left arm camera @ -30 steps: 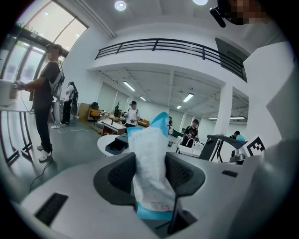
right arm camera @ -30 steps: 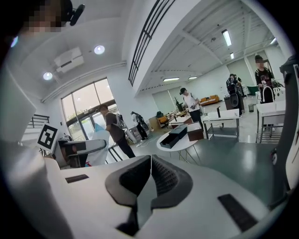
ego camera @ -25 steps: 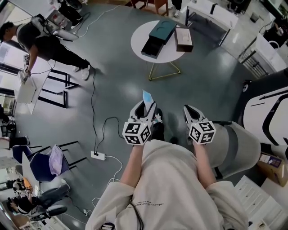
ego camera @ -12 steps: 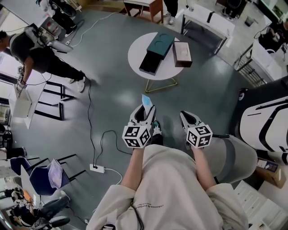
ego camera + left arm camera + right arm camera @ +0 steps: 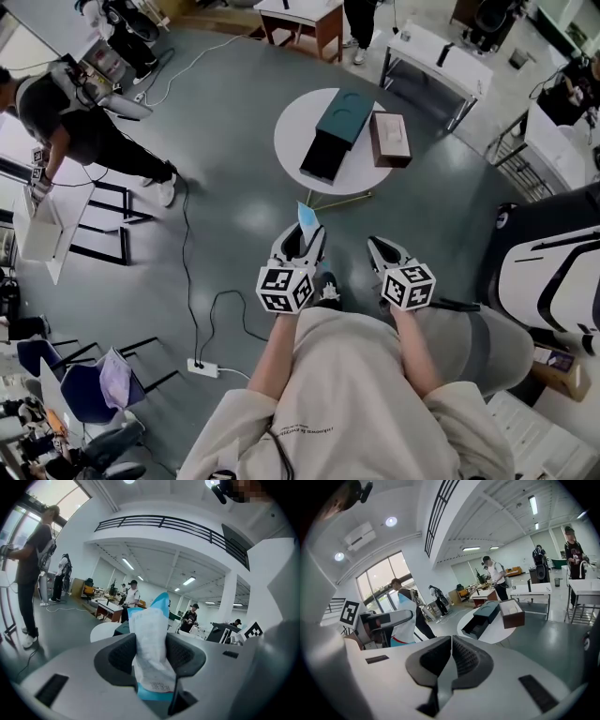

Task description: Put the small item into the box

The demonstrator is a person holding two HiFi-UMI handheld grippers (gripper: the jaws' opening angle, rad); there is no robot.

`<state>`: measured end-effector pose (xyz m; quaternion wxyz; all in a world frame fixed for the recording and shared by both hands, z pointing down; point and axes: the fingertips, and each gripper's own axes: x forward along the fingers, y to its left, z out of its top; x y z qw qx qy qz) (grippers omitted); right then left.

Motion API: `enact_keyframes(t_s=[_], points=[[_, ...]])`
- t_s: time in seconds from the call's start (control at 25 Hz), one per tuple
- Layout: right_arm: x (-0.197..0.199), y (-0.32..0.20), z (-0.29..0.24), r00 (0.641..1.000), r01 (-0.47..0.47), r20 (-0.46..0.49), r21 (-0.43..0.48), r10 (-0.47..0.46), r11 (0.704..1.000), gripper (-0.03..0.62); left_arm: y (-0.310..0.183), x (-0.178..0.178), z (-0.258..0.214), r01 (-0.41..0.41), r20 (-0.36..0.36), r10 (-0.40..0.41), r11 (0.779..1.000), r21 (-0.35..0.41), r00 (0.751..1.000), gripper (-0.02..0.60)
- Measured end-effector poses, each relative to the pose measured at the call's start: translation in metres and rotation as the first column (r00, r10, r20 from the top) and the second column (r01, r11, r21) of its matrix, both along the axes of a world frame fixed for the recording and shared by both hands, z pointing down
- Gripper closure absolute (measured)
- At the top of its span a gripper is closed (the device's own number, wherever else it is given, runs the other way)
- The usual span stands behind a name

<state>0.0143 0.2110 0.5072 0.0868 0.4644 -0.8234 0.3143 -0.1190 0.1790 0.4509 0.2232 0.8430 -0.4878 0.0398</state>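
Gripping a small white-and-blue plastic packet, the left tongs are holding it over the grey floor, well apart from the dark teal open-drawer box on the round white bench. The right tongs are sitting closed and empty. Reaching the box and dropping the packet in are both waiting to be done.

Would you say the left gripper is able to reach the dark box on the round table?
Probably not yet: the left gripper, shut on the packet, hangs short of the dark box on the round table; only floor lies between.
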Motion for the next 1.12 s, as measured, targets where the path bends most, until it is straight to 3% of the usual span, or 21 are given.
enact_keyframes(t_s=[0.16, 0.4, 0.6, 0.84, 1.12], points=[[-0.025, -0.02, -0.002, 0.999, -0.004, 0.04, 0.003, 0.004, 1.0, 0.557, -0.024, -0.025, 0.0, 0.013, -0.041, -0.013, 1.0, -0.004, 0.999, 0.387], [-0.043, -0.032, 0.004, 0.998, -0.029, 0.062, -0.003, 0.029, 1.0, 0.557, -0.042, -0.032, 0.019, -0.034, -0.051, 0.031, 0.998, -0.045, 0.998, 0.387], [-0.037, -0.04, -0.001, 0.979, -0.074, 0.187, -0.025, 0.077, 0.997, 0.557, -0.052, -0.024, 0.029, -0.059, -0.081, 0.054, 0.996, -0.061, 0.995, 0.387], [-0.024, -0.052, 0.015, 0.978, -0.099, 0.175, -0.074, 0.111, 0.992, 0.557, -0.072, -0.003, 0.038, -0.135, -0.08, 0.13, 0.989, -0.063, 0.988, 0.387], [-0.014, -0.098, 0.022, 0.971, -0.102, 0.209, -0.088, 0.118, 0.991, 0.559, -0.111, -0.003, 0.044, -0.126, -0.052, 0.123, 0.99, -0.064, 0.991, 0.387]])
